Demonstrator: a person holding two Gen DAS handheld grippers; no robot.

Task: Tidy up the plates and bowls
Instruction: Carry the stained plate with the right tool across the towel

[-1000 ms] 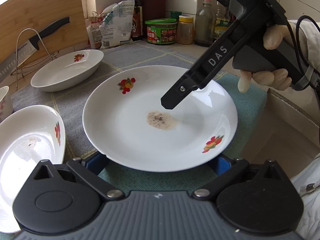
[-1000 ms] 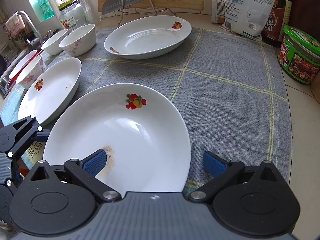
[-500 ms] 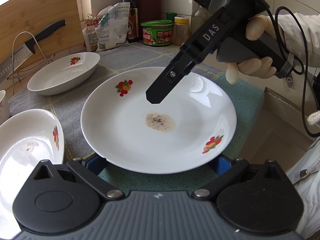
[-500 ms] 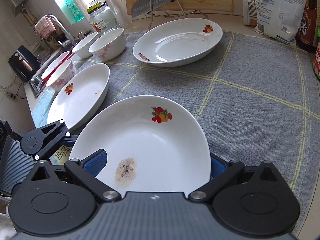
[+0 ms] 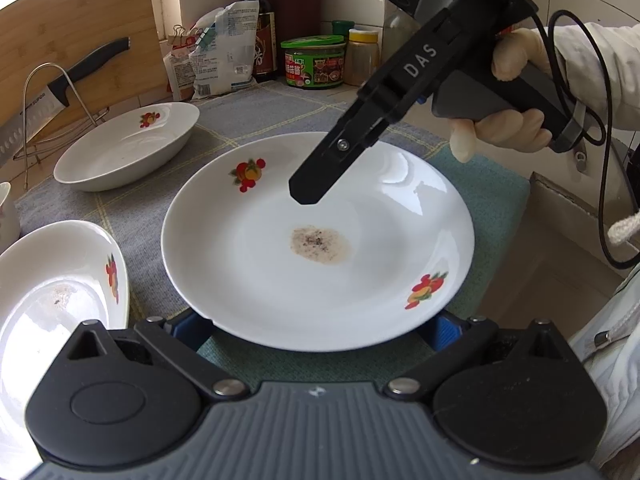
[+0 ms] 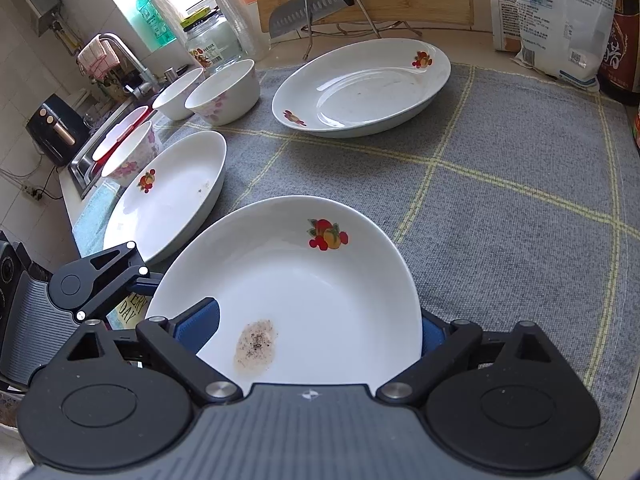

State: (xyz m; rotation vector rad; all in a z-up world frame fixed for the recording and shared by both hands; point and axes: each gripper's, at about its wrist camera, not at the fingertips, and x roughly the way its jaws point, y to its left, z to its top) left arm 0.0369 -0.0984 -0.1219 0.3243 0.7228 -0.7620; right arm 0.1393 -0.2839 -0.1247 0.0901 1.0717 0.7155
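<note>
While the left gripper (image 5: 316,328) is sitting parked at the near rim of the big plate (image 5: 256,280), its blue fingers (image 5: 442,326) are poking out from under the rim on both sides, spread wide and, as far as I can tell, not pinching anything. That plate is resting on the teal cloth (image 5: 492,200) with a brownish crumb stain (image 5: 320,245) in the middle. Compared to a second ago the right gripper (image 5: 306,194) is hanging a bit higher over the plate, angled down, a gloved hand (image 5: 500,132) wrapped round the handle, with "DAS" printed on the side. There's a "SUPOR" knife (image 5: 36,120) on a wire stand at the left. Switching to the right wrist view, the plate (image 6: 320,300) is now filling the space between the right gripper's (image 6: 320,330) fingers (image 6: 198,326), where a second ago it was off to the left. The jaws have just been closing in a little, with the plate between them, but are still nearly fully spread, and I can't tell if the pads are touching the rim. My guess is it's lining up a grab so this plate can go onto one of the other plates, maybe the left one (image 6: 172,196). Bowls (image 6: 224,92) are waiting near the sink. The knife (image 6: 312,8) blade has writing too small to read, and a scrap by the left gripper (image 6: 104,280) is showing "ERY DAY".
</note>
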